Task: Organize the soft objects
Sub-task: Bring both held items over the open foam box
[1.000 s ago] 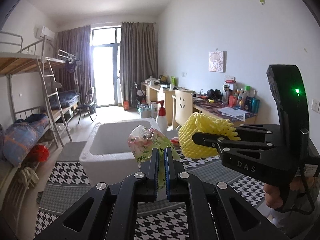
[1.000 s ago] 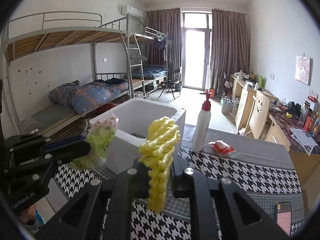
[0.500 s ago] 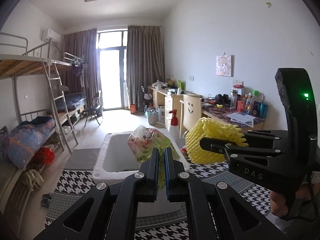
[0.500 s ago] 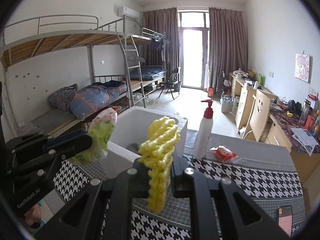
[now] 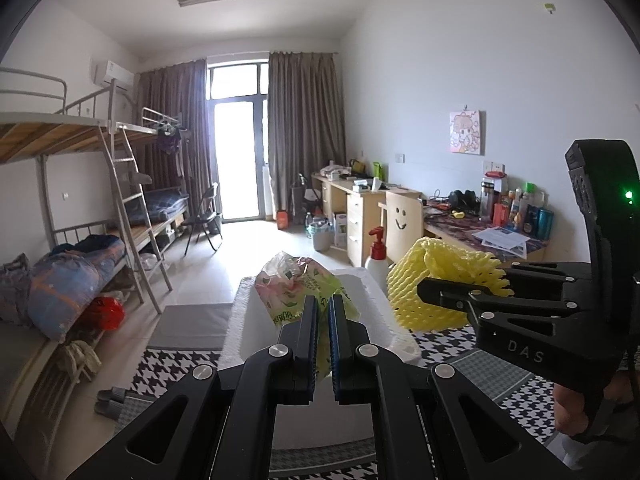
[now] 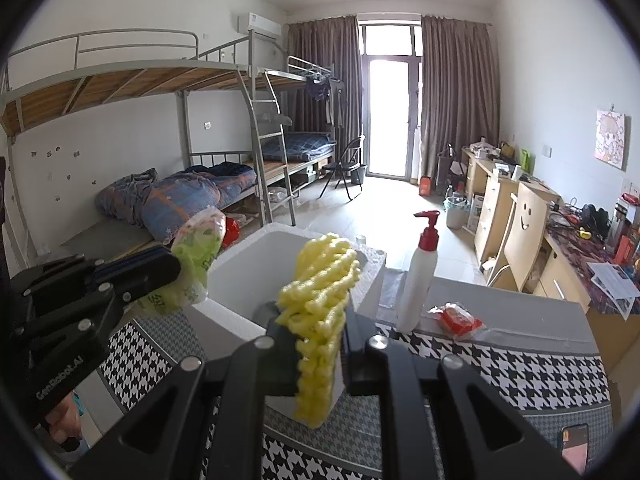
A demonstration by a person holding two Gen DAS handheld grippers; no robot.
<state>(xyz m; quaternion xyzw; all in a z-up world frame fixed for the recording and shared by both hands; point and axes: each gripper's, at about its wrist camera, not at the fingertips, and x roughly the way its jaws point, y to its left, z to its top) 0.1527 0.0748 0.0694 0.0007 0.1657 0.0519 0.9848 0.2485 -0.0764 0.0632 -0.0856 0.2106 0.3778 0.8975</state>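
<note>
So both grippers are up in the air over the white foam box (image 5: 394, 328), each with something soft in it. The left gripper (image 5: 323, 344) has its fingers pressed together on a crinkly green-and-pink plastic bag (image 5: 296, 286), which pokes up out of the fingertips right above the box opening. From the other side you can see the same bag (image 6: 196, 256) hanging off the left gripper's (image 6: 160, 266) tip, near the box's left rim (image 6: 236, 322). The right gripper (image 6: 318, 344) is pinching a yellow foam fruit net (image 6: 320, 300), squashed flat between the fingers and sticking out above and below them. The net (image 5: 436, 284) sits just right of the box. Box sits on a houndstooth tablecloth (image 6: 500, 368), with a red-pump white bottle (image 6: 418, 276) just behind it and a small red packet (image 6: 456, 316) beside the bottle.
</note>
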